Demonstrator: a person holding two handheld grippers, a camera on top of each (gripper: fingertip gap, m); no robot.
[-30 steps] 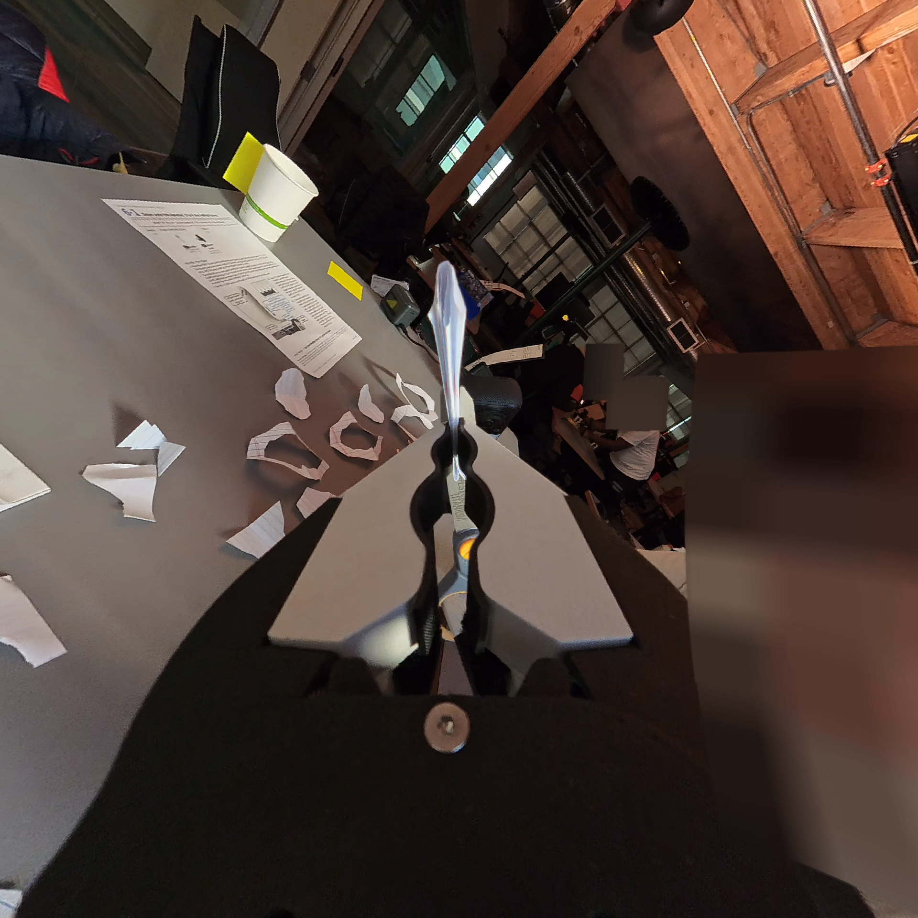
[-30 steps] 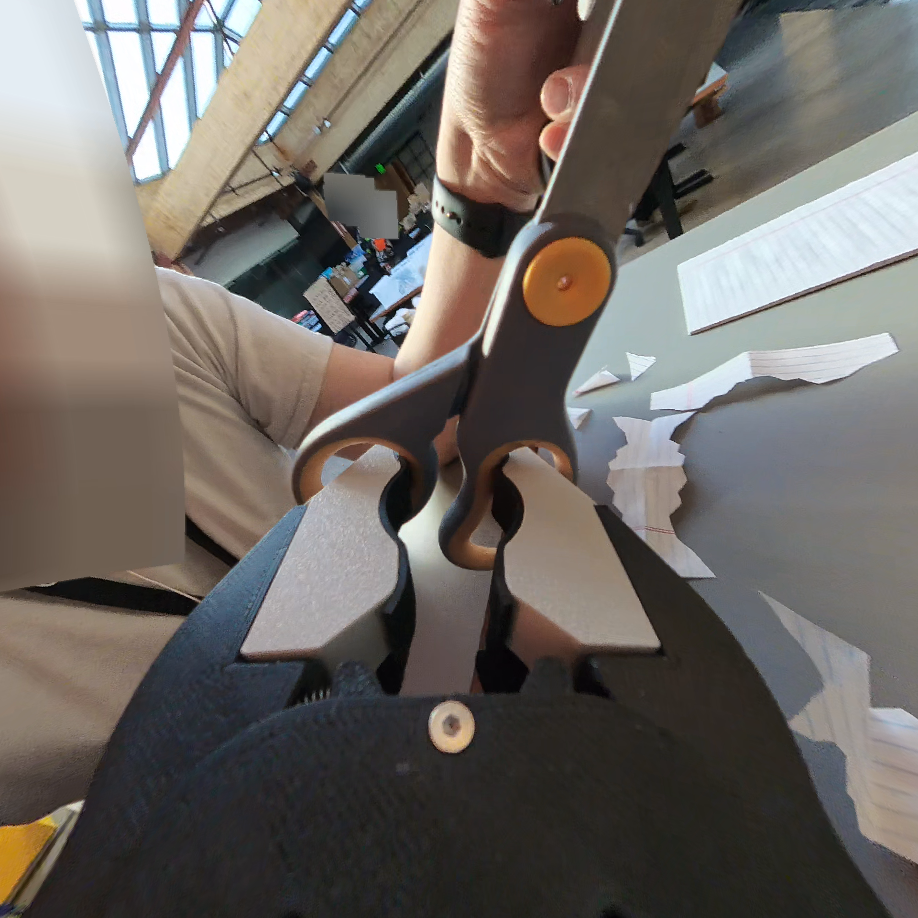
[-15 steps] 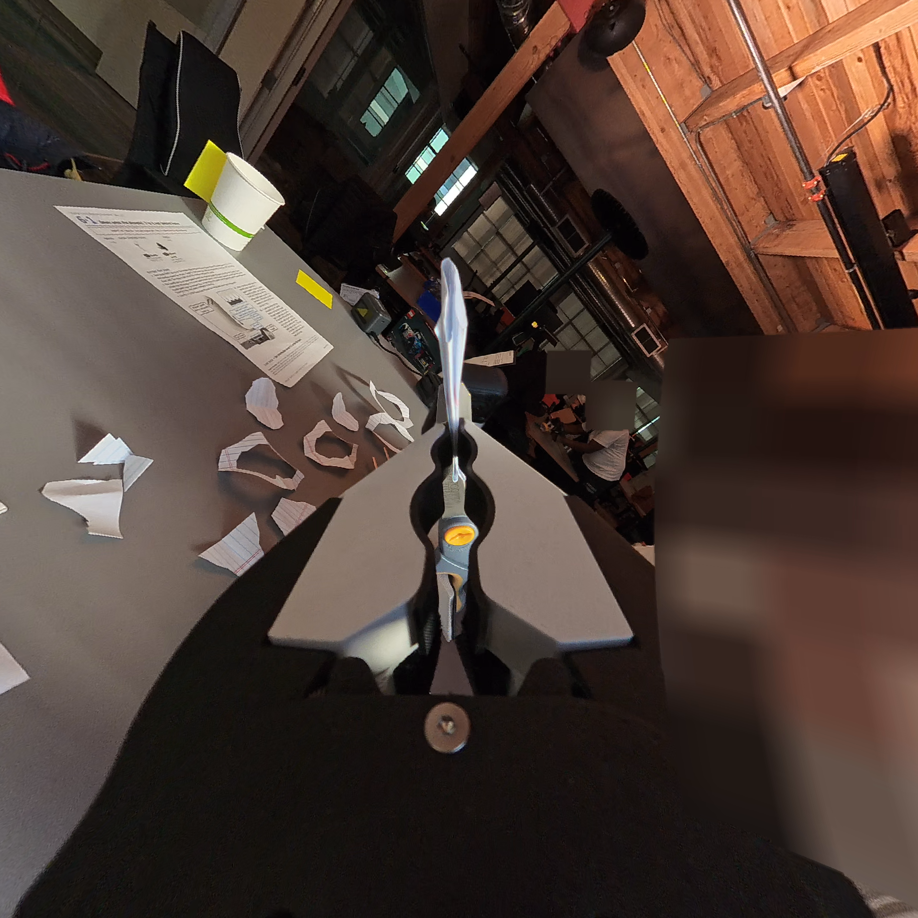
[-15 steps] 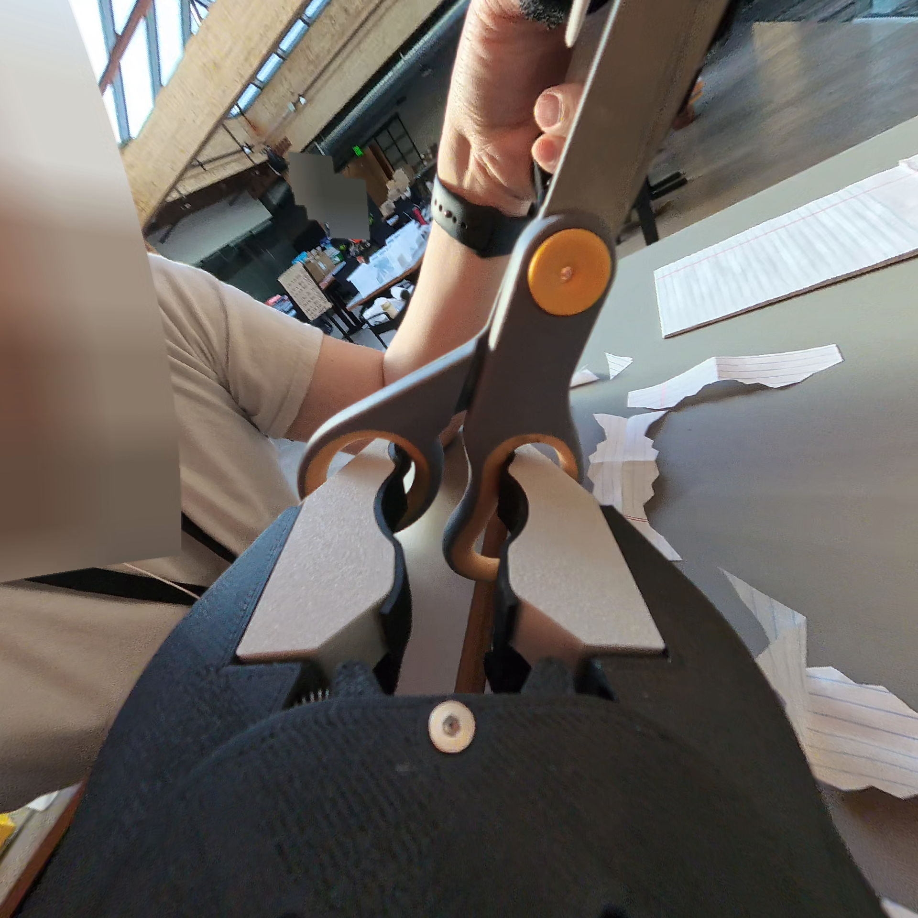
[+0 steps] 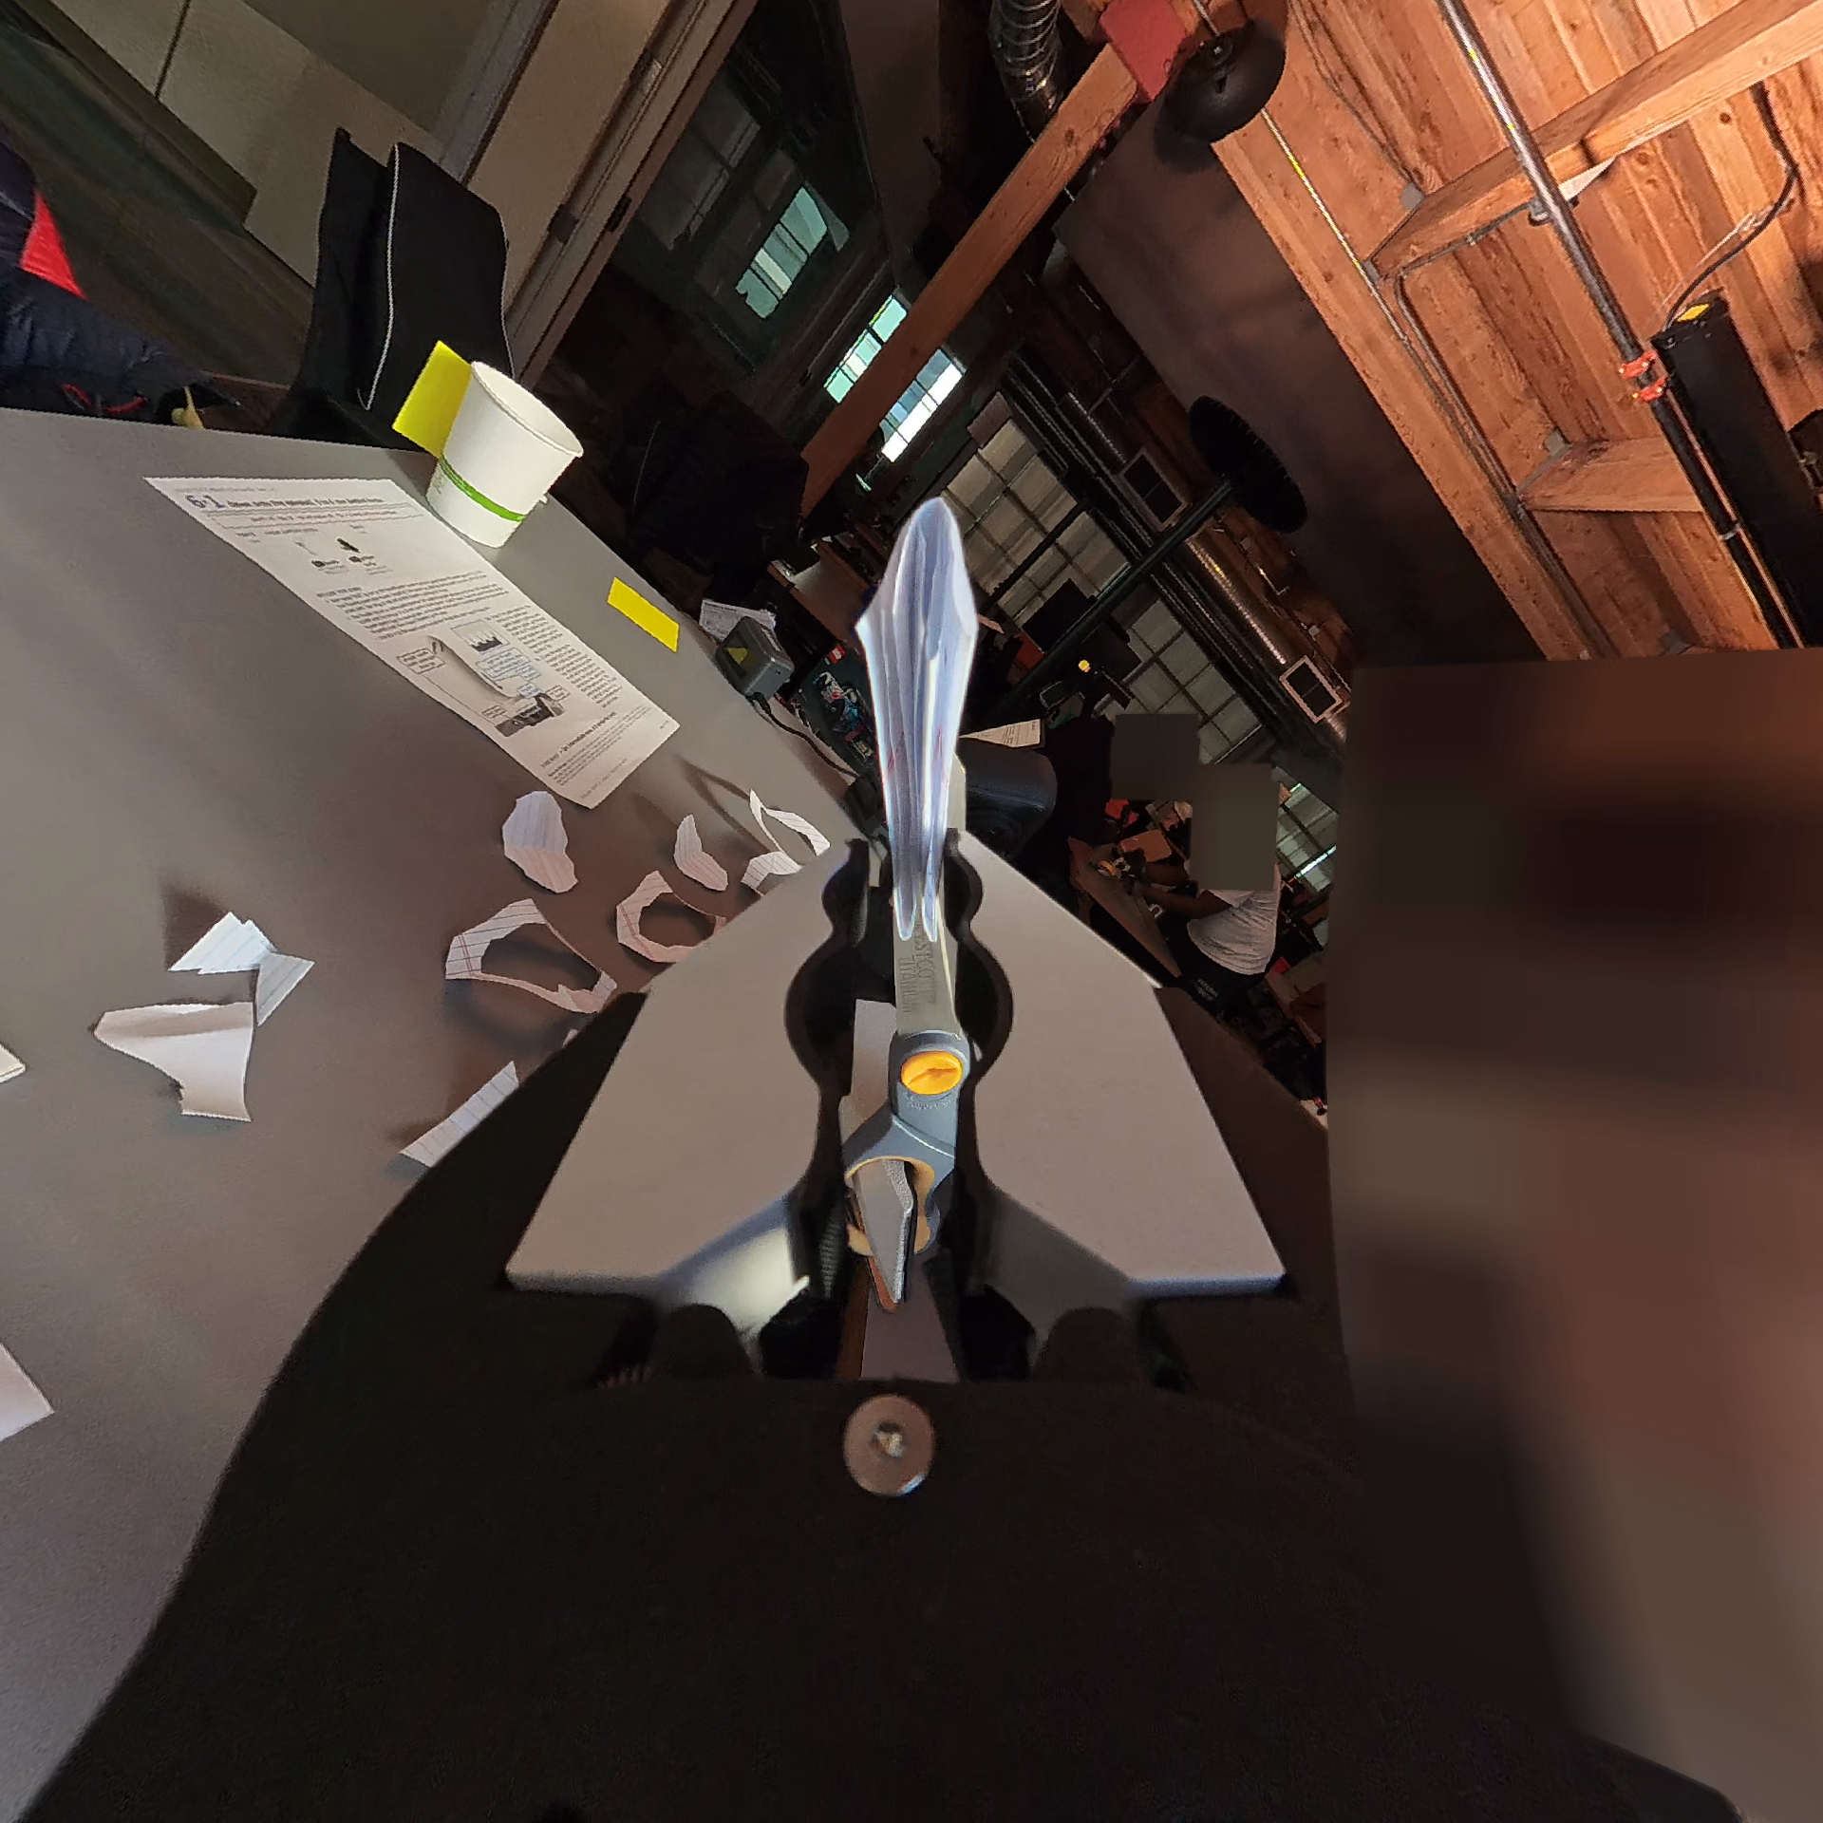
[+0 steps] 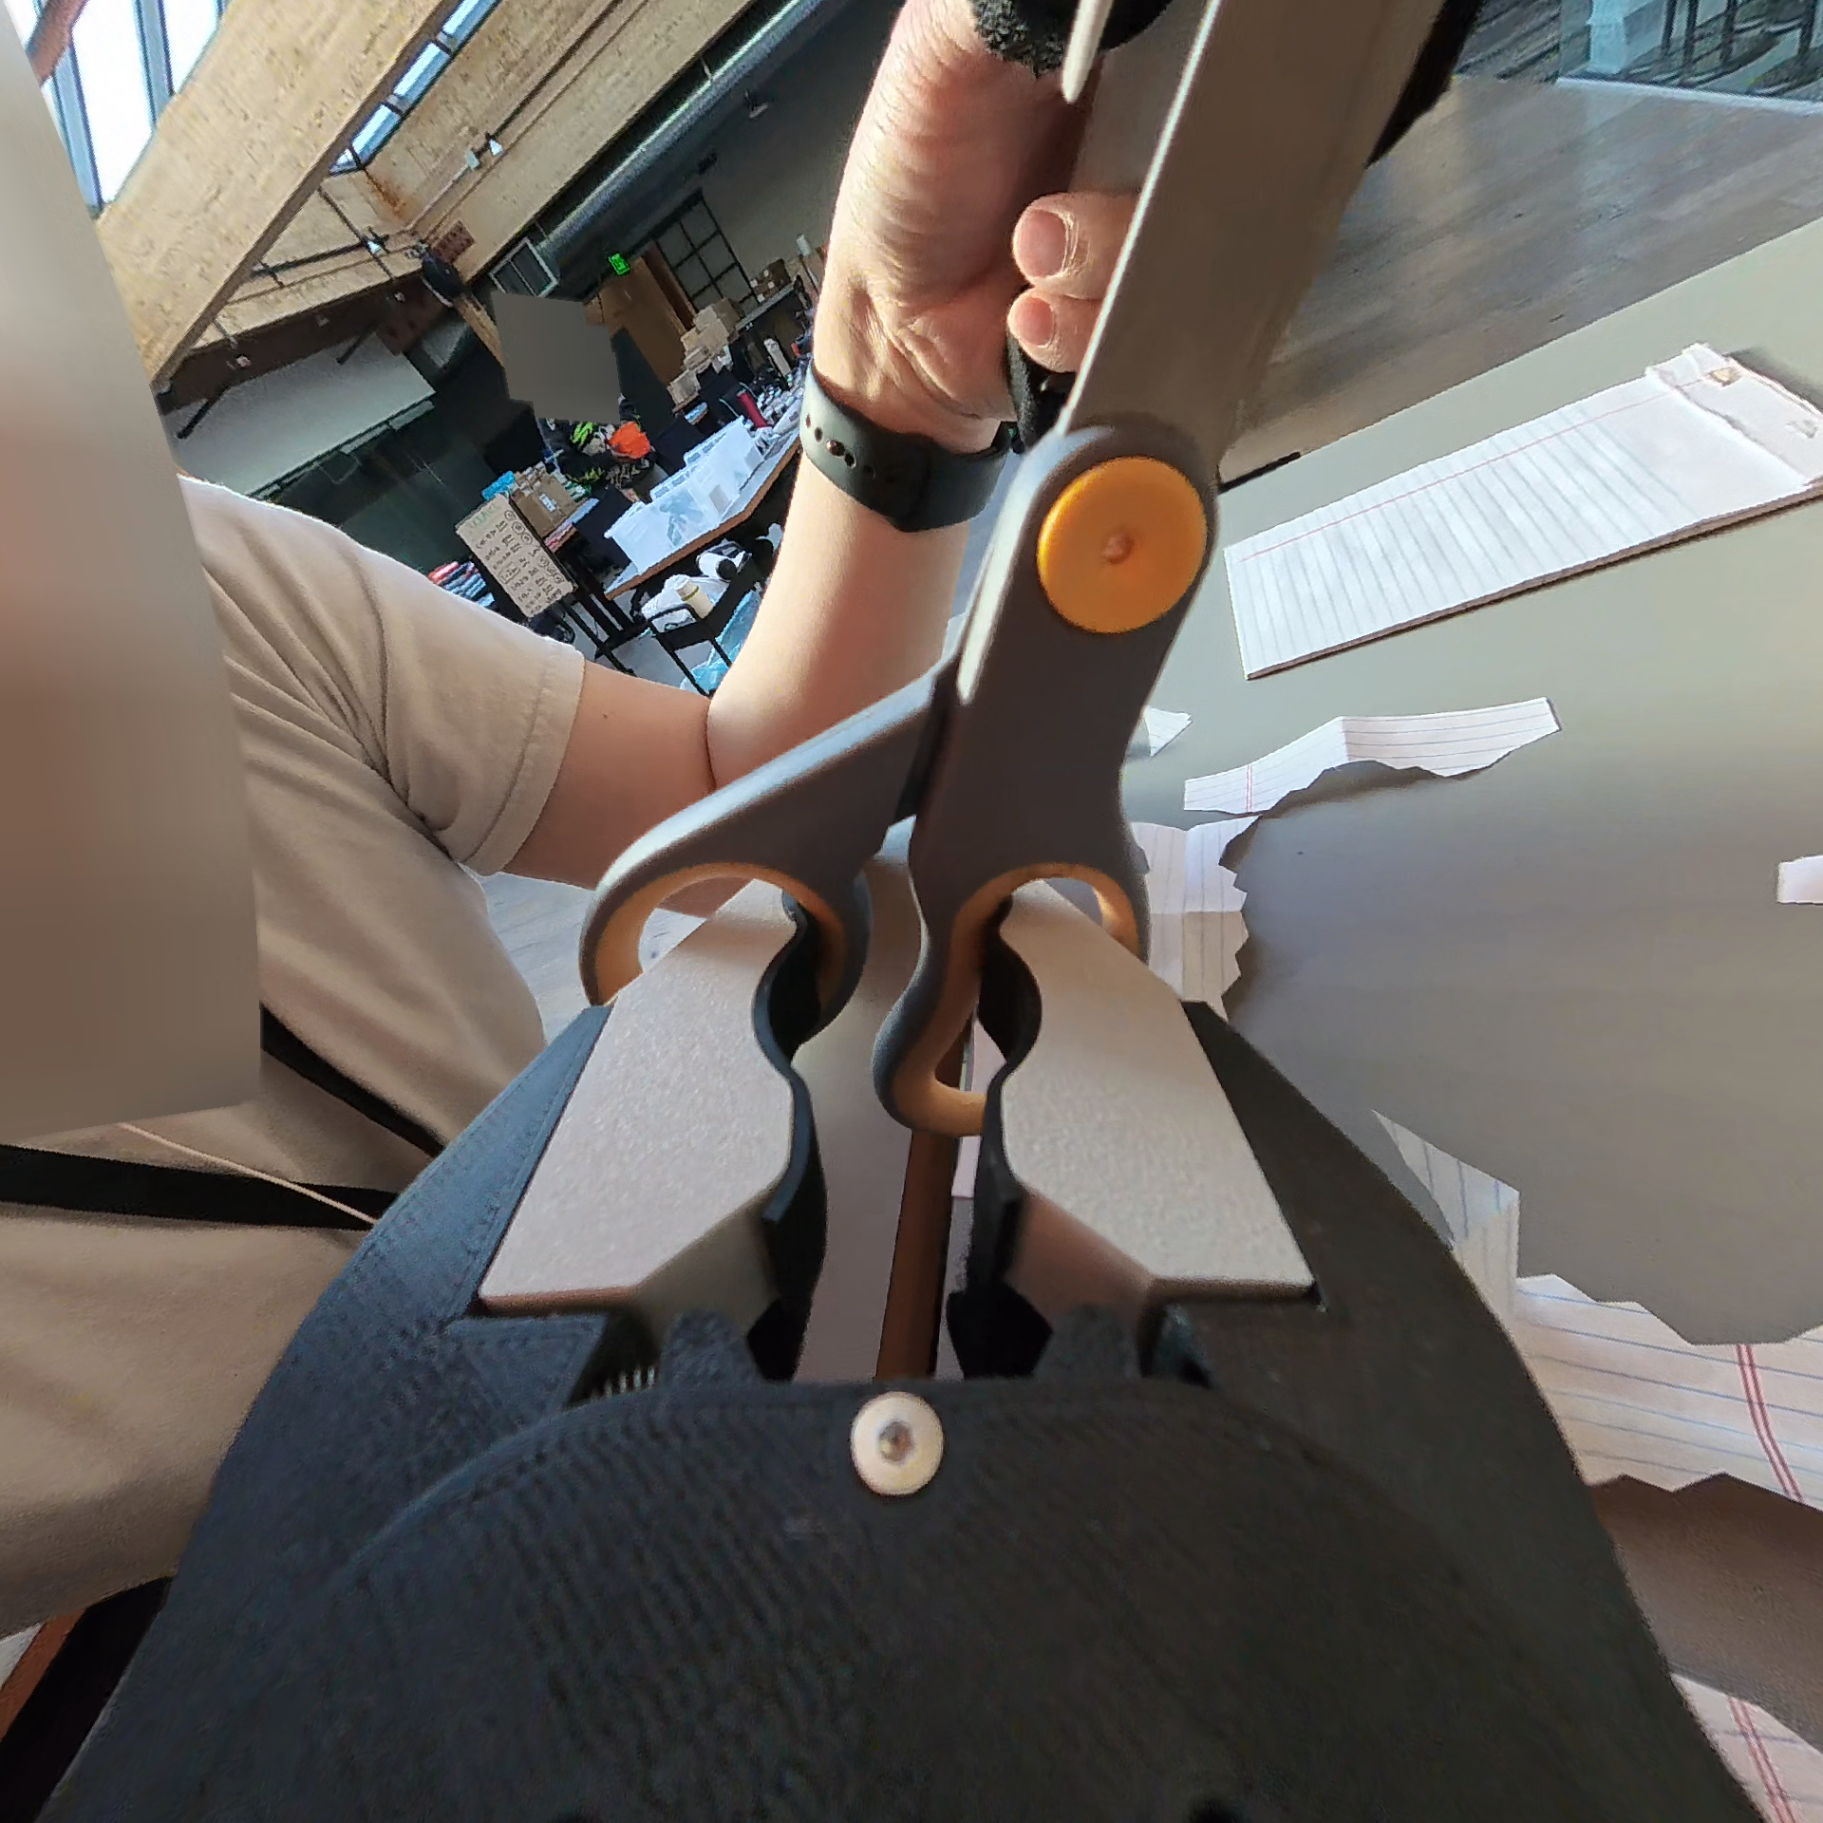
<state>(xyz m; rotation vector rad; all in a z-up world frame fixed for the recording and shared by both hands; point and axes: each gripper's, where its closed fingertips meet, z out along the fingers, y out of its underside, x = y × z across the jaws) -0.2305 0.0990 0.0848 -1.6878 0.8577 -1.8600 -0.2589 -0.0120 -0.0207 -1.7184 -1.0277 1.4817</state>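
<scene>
Grey scissors with an orange pivot (image 6: 1026, 769) sit with their handle loops hooked over my right gripper's (image 6: 893, 888) two fingers. The handles are nearly together. The blades run up past a person's hand (image 6: 927, 247) with a black wristband. In the left wrist view the scissors (image 5: 922, 986) show edge-on along the line between my left gripper's (image 5: 906, 848) fingers. Those fingers are shut on a thin piece of lined paper (image 5: 917, 691), which stands out beyond the tips, also edge-on. The blade tip meets this paper.
The grey table (image 5: 197, 789) carries several cut paper scraps (image 5: 513, 957), a printed sheet (image 5: 414, 612), a white paper cup (image 5: 498, 464) and a yellow note (image 5: 643, 614). The right wrist view shows a lined pad (image 6: 1529, 513) and larger lined scraps (image 6: 1677, 1381).
Both grippers have shifted and tilted slightly, so the table and background slide in both views. The grips on the paper and the scissors are unchanged, and the handles stay nearly together.
</scene>
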